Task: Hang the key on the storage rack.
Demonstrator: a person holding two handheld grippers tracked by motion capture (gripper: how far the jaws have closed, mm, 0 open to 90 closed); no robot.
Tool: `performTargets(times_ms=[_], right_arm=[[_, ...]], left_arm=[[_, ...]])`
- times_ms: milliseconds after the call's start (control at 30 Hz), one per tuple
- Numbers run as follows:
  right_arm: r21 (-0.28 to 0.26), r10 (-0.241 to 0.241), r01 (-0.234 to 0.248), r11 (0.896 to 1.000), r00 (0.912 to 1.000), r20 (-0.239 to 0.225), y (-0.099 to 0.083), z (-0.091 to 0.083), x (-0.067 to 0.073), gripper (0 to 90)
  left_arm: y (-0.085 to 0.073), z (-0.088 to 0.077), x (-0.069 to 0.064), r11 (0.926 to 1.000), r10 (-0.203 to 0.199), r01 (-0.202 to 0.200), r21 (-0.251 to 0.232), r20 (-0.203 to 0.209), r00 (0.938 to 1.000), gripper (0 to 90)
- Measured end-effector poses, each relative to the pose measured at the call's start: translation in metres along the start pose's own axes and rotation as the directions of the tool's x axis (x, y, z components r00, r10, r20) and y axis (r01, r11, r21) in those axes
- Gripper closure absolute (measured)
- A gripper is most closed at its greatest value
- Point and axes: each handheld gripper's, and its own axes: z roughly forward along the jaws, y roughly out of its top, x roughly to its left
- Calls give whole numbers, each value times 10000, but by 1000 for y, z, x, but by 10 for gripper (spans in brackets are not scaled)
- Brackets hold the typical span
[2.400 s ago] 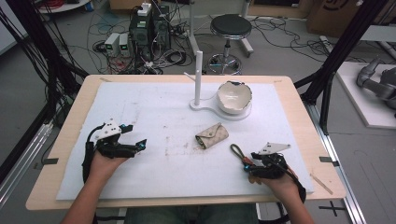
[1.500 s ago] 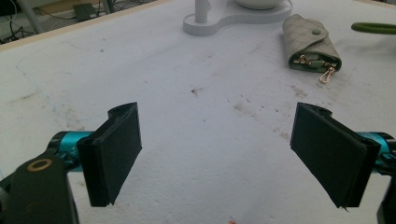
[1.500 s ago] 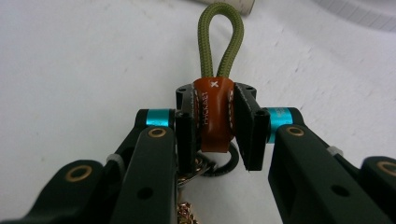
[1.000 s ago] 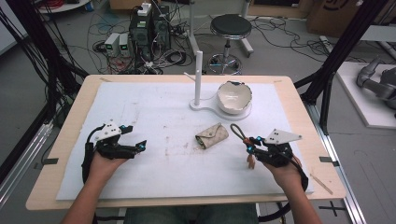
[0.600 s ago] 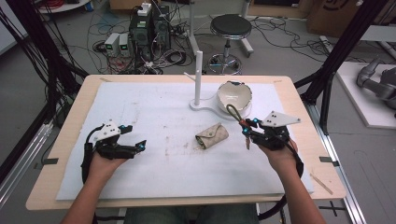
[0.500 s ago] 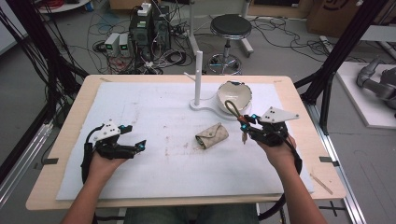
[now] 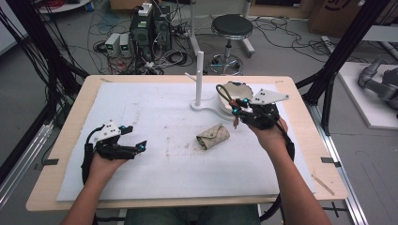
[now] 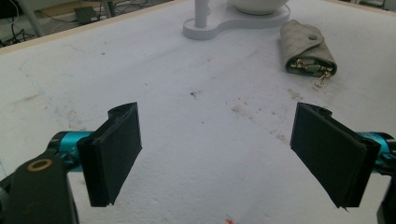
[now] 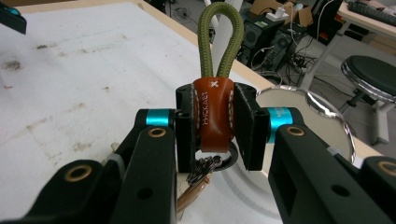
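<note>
My right gripper (image 7: 237, 108) is shut on a keychain (image 7: 225, 95) and holds it in the air beside the white bowl (image 7: 233, 87). In the right gripper view the pads clamp the brown leather band (image 9: 213, 114); the olive rope loop (image 9: 219, 37) stands up above the jaws and a key ring hangs below them. My left gripper (image 7: 135, 137) rests open on the white mat at the left, its fingers (image 8: 114, 151) wide apart with nothing between them. A beige key pouch (image 7: 213, 136) lies on the mat in the middle, also ahead in the left gripper view (image 8: 306, 46).
A white stand with an upright post (image 7: 199, 75) sits at the back middle, its base (image 8: 233, 21) joined to the bowl's tray. The wooden table edge (image 7: 300, 103) runs close on the right. Black frame legs, cables and a stool stand beyond the table.
My right gripper has lifted the keychain off the near right of the mat and carried it up and away toward the bowl. My left gripper has stayed still.
</note>
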Motion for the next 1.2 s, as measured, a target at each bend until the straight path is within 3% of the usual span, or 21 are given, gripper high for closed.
performTargets(times_ms=[300, 667, 833, 1200], right_arm=[[-70, -428, 428, 9991, 9991, 57, 31, 18, -2, 723], [97, -727, 726, 9973, 9973, 41, 55, 44, 1, 723], [10, -861, 860, 9963, 9963, 55, 62, 52, 2, 723], [526, -1029, 1018, 9934, 9945, 179, 63, 76, 2, 722]], left_arm=[[0, 0, 1, 10000, 23, -23, 8, 13, 10000, 163], [-1, -1, 2, 10000, -48, 48, 8, -25, 10000, 164], [-2, -2, 2, 10000, -47, 47, 9, -30, 10000, 163], [-4, -4, 4, 10000, -82, 83, 54, -61, 9999, 163]])
